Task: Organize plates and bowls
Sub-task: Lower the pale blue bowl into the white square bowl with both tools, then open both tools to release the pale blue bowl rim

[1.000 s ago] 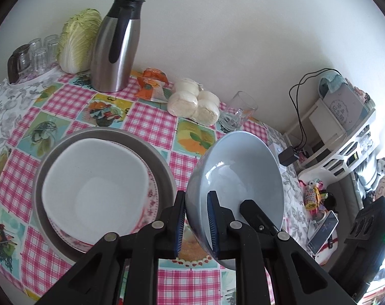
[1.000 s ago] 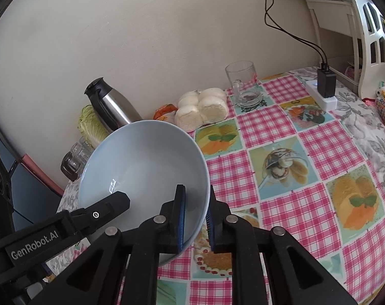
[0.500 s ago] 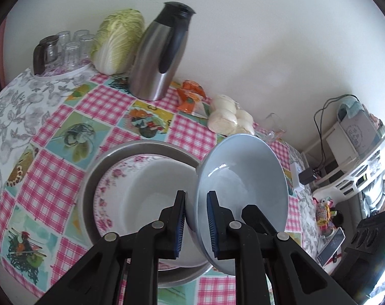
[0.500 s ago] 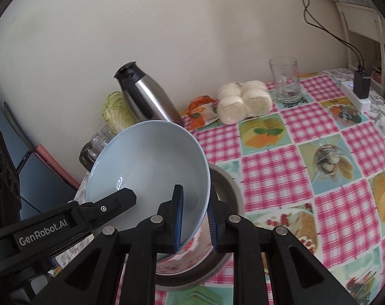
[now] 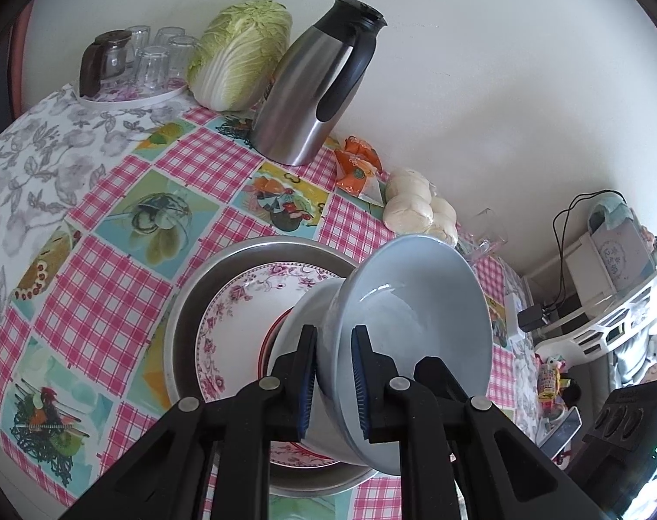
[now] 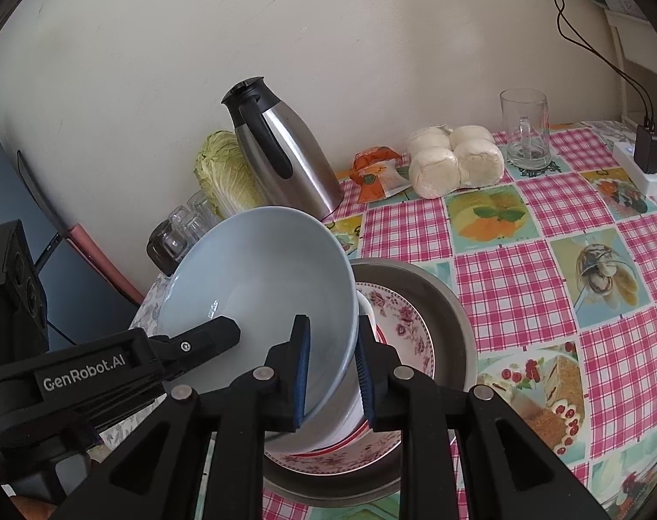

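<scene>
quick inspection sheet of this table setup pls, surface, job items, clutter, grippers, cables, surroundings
surface: table under a pink checked cloth with food pictures.
job's things: blue bowl, tilted, over a white bowl in a floral plate inside a metal basin.
clutter: thermos jug, cabbage, upturned glasses on a tray, orange packet, bagged buns, glass mug.
grippers: left gripper clamps the blue bowl's rim; right gripper straddles the opposite rim, jaws opening.
cables: black leads run down the wall to a plug in a power strip.
surroundings: white wall; white shelf unit beside the table.
</scene>
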A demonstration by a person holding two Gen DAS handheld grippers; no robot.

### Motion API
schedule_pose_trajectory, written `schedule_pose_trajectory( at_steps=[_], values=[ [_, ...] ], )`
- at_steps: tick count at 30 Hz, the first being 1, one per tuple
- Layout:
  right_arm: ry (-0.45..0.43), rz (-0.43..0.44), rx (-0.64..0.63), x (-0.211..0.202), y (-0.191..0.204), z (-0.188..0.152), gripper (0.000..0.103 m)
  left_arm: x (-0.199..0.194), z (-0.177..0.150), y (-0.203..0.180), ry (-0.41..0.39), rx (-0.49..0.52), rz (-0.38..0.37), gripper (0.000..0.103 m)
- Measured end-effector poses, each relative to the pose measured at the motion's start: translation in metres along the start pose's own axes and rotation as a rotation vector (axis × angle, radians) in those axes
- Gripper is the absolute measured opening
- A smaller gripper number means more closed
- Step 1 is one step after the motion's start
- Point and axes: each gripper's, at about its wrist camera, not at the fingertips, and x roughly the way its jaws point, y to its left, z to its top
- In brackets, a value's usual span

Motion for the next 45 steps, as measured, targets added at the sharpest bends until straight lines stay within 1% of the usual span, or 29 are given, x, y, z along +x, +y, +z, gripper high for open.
schedule_pose_trajectory(
  at_steps=[5, 7, 9, 11, 13, 15, 16, 18, 20, 22, 24, 27, 31, 33, 35, 38, 39, 40, 42, 43, 45],
  values=[
    [0.008, -0.002, -0.002, 0.001, 0.0, 0.0, 0.023, 0.003, 0.0, 0.006, 0.011, -0.026, 0.024, 0.017],
    [0.008, -0.001, -0.004, 0.001, 0.0, 0.0, 0.023, 0.004, 0.0, 0.008, 0.016, -0.033, 0.017, 0.017],
    [0.008, -0.001, -0.004, 0.001, -0.001, 0.0, 0.023, 0.004, 0.0, 0.009, 0.021, -0.037, 0.013, 0.022],
    [0.01, 0.001, -0.005, 0.001, -0.001, 0.0, 0.023, 0.004, -0.001, 0.007, 0.026, -0.039, 0.018, 0.023],
    [0.012, 0.001, -0.003, 0.001, -0.001, 0.0, 0.023, 0.003, -0.001, 0.005, 0.03, -0.037, 0.015, 0.029],
    [0.002, -0.012, -0.008, -0.001, -0.001, 0.001, 0.023, -0.001, -0.001, 0.002, 0.012, -0.026, 0.023, 0.036],
    [-0.008, -0.037, -0.015, -0.003, 0.0, 0.002, 0.024, -0.005, -0.001, 0.0, -0.005, -0.019, 0.031, 0.038],
    [-0.03, -0.051, -0.017, -0.009, -0.002, 0.004, 0.024, -0.013, 0.001, -0.002, -0.037, -0.01, 0.04, 0.038],
    [-0.034, -0.045, 0.005, -0.014, -0.008, 0.006, 0.024, -0.018, 0.003, -0.001, -0.046, -0.016, 0.033, 0.038],
    [-0.035, -0.056, 0.01, -0.017, -0.011, 0.008, 0.024, -0.02, 0.004, 0.001, -0.05, -0.023, 0.035, 0.04],
    [-0.033, -0.061, 0.012, -0.021, -0.013, 0.01, 0.024, -0.021, 0.004, 0.003, -0.05, -0.022, 0.047, 0.048],
    [-0.01, -0.075, 0.012, -0.022, -0.015, 0.01, 0.025, -0.021, 0.002, 0.007, -0.051, -0.025, 0.082, 0.05],
    [0.028, -0.101, 0.008, -0.019, -0.017, 0.007, 0.026, -0.021, 0.0, 0.02, -0.054, -0.07, 0.102, 0.05],
    [0.036, -0.108, 0.002, -0.021, -0.017, 0.006, 0.026, -0.018, 0.0, 0.027, -0.049, -0.087, 0.09, 0.053],
    [0.039, -0.115, -0.012, -0.023, -0.015, 0.006, 0.026, -0.015, -0.001, 0.032, -0.027, -0.101, 0.083, 0.053],
    [0.043, -0.125, -0.03, -0.027, -0.011, 0.005, 0.027, -0.018, -0.004, 0.034, -0.023, -0.112, 0.071, 0.054],
    [0.044, -0.132, -0.037, -0.029, -0.01, 0.005, 0.031, -0.021, -0.005, 0.034, -0.027, -0.111, 0.074, 0.056],
    [0.045, -0.143, -0.044, -0.03, -0.009, 0.005, 0.042, -0.024, -0.006, 0.034, -0.034, -0.108, 0.081, 0.058],
    [0.046, -0.166, -0.06, -0.032, -0.006, 0.004, 0.052, -0.03, -0.007, 0.034, -0.051, -0.109, 0.09, 0.066],
    [0.051, -0.175, -0.07, -0.033, -0.005, 0.003, 0.053, -0.033, -0.008, 0.036, -0.056, -0.113, 0.092, 0.068],
    [0.065, -0.184, -0.085, -0.034, -0.003, 0.001, 0.056, -0.039, -0.01, 0.04, -0.066, -0.121, 0.103, 0.082]
  ],
)
